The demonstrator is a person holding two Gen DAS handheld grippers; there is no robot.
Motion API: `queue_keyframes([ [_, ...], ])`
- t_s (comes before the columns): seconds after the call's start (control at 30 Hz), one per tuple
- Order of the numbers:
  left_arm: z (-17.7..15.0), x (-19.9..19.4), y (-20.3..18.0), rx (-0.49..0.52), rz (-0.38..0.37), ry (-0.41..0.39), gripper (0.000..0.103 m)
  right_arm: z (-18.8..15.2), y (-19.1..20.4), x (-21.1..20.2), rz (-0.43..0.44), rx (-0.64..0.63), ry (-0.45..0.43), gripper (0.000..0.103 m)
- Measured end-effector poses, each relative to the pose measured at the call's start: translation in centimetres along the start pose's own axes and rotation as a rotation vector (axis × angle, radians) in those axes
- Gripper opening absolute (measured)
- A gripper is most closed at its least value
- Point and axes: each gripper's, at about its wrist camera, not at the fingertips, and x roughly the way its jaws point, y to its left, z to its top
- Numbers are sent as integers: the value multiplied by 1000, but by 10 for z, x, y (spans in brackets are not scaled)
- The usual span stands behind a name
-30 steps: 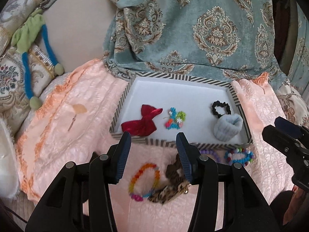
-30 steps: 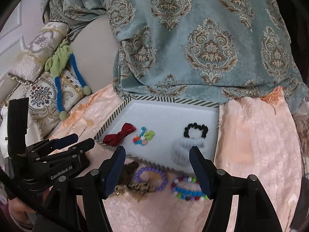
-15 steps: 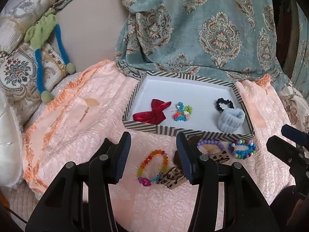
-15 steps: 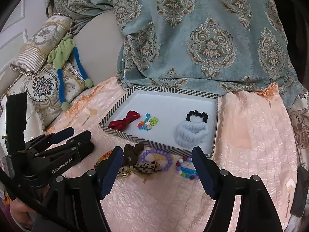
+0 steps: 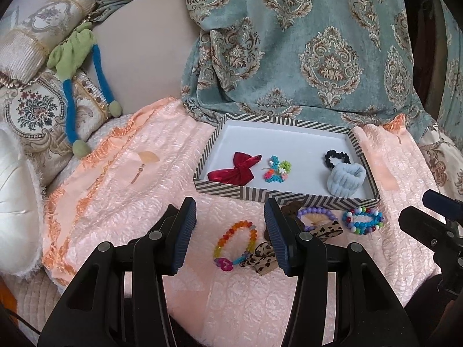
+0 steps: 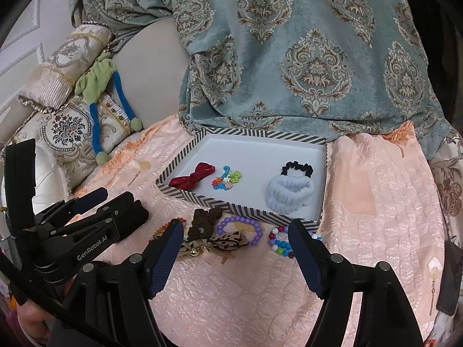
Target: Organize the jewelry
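A striped-rim white tray (image 5: 285,196) (image 6: 185,195) sits on the pink quilt. It holds a red bow (image 5: 234,169) (image 6: 192,177), a colourful bead piece (image 5: 277,169) (image 6: 227,180), a black scrunchie (image 5: 337,157) (image 6: 297,168) and a pale blue scrunchie (image 5: 345,180) (image 6: 290,193). In front of the tray lie a rainbow bracelet (image 5: 235,245), a leopard bow (image 5: 262,256) (image 6: 215,241), a brown clip (image 6: 206,221), a purple bracelet (image 5: 317,217) (image 6: 240,230) and a blue-mixed bracelet (image 5: 363,221) (image 6: 279,241). My left gripper (image 5: 230,232) is open and empty above the rainbow bracelet. My right gripper (image 6: 235,256) is open and empty.
A teal patterned throw (image 5: 303,43) hangs behind the tray. Embroidered cushions (image 5: 34,110) and a green-and-blue plush toy (image 5: 78,57) lie at the left. A white fluffy cushion (image 5: 14,202) sits at the left edge.
Both grippers have drawn back and up from the tray, so the loose bracelets and bows in front of it show fully. Both stayed open and empty.
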Motion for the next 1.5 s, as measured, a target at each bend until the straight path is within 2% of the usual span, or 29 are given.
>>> queue_keyframes([
  [0.97,-6,-5,0,2,10,-5,49,-4,8,-5,9,-18,0,74],
  [1.5,-9,4,7,-11,18,23,49,-4,5,1,9,-9,19,74],
])
